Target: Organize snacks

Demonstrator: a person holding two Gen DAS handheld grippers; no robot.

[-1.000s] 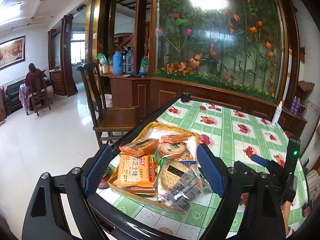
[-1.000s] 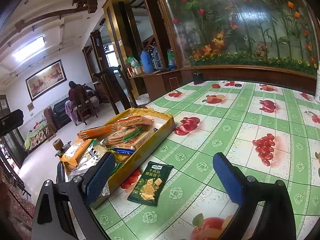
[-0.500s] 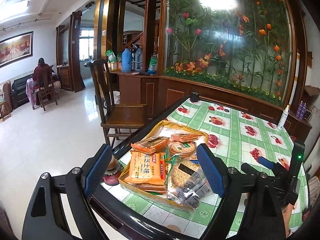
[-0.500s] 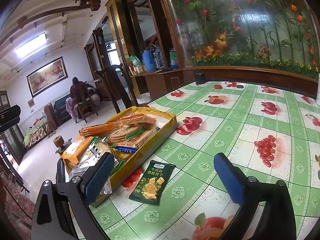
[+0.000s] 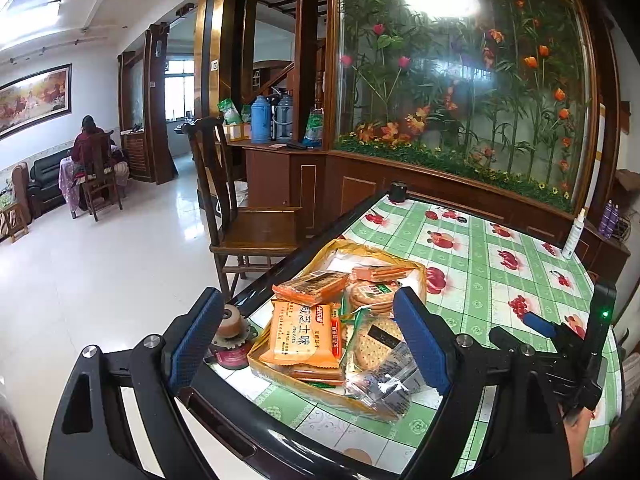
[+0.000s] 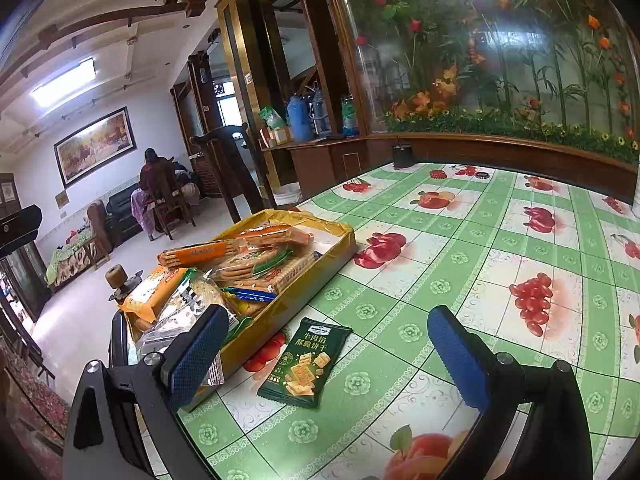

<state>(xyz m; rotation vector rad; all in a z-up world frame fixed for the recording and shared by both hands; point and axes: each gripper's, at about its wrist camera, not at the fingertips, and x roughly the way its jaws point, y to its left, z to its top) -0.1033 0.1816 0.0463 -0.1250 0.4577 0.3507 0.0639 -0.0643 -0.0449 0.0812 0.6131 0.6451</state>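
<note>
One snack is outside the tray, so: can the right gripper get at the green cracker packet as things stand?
Probably yes. The green cracker packet lies flat on the table beside the tray, ahead of the open right gripper, with nothing between.

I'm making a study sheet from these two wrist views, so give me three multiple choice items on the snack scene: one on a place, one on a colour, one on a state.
1. Where does the dark green flat cracker packet lie?
A. in the tray
B. on the tablecloth beside the tray
C. on the chair

2. What colour is the shallow rectangular snack tray?
A. yellow
B. blue
C. white

3. How does the right gripper stand?
A. shut on the packet
B. shut on nothing
C. open, holding nothing

Answers: 1 B, it lies flat on the green checked tablecloth just outside the tray wall. 2 A, its walls show yellow. 3 C, its blue pads sit wide apart with the packet between them, untouched.
</note>
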